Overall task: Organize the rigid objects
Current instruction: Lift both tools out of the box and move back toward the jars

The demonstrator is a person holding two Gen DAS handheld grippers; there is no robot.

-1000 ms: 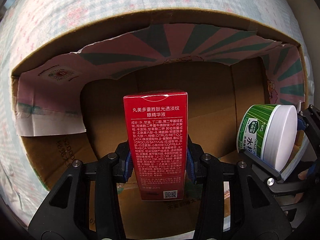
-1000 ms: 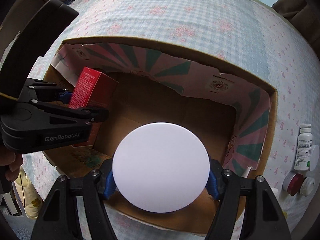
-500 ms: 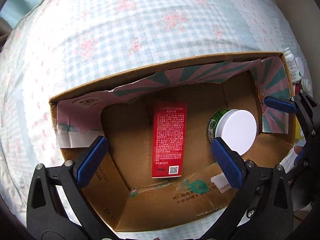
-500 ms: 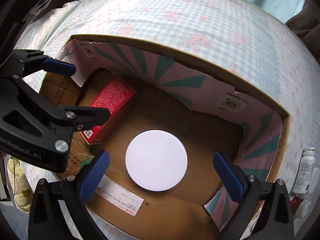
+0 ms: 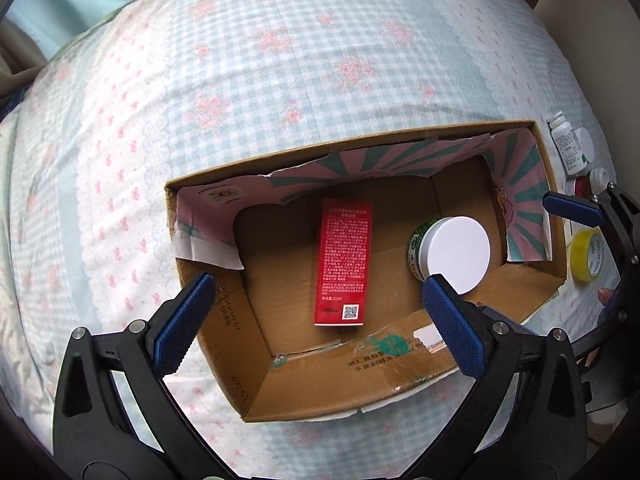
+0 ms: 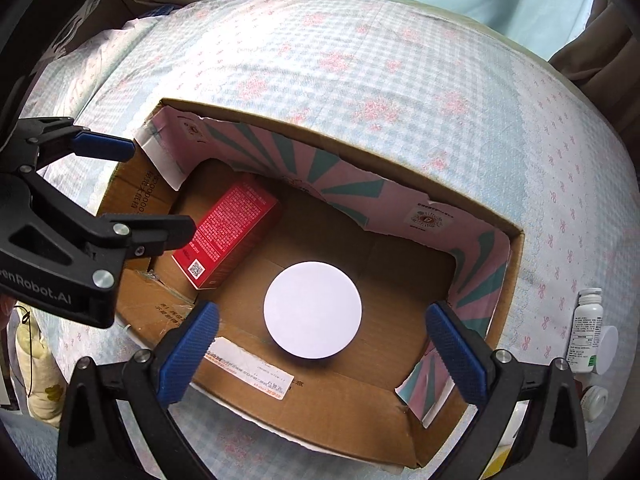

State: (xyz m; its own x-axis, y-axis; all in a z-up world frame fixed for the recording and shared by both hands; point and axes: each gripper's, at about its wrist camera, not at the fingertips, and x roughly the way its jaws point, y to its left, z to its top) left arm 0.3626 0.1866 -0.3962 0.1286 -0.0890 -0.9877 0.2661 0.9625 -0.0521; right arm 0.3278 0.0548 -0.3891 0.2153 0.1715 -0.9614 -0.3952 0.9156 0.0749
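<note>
An open cardboard box (image 5: pixel 304 376) (image 6: pixel 344 404) sits on a checked cloth. A red carton (image 5: pixel 345 268) (image 6: pixel 230 236) lies flat on the box floor at its left. A green jar with a white lid (image 5: pixel 454 254) (image 6: pixel 313 310) stands on the box floor at its right. My left gripper (image 5: pixel 316 320) is open and empty, held above the box's near wall. My right gripper (image 6: pixel 322 348) is open and empty, held above the jar. The left gripper also shows at the left of the right wrist view (image 6: pixel 120 188).
A white pill bottle (image 5: pixel 566 144) (image 6: pixel 584 330), small white-capped jars (image 5: pixel 596 180) (image 6: pixel 594 400) and a yellow tape roll (image 5: pixel 586 254) lie on the cloth right of the box. Curtains hang beyond the cloth.
Both grippers opened and let go of the red carton and the jar inside the box. Both then rose up and back above the box.
</note>
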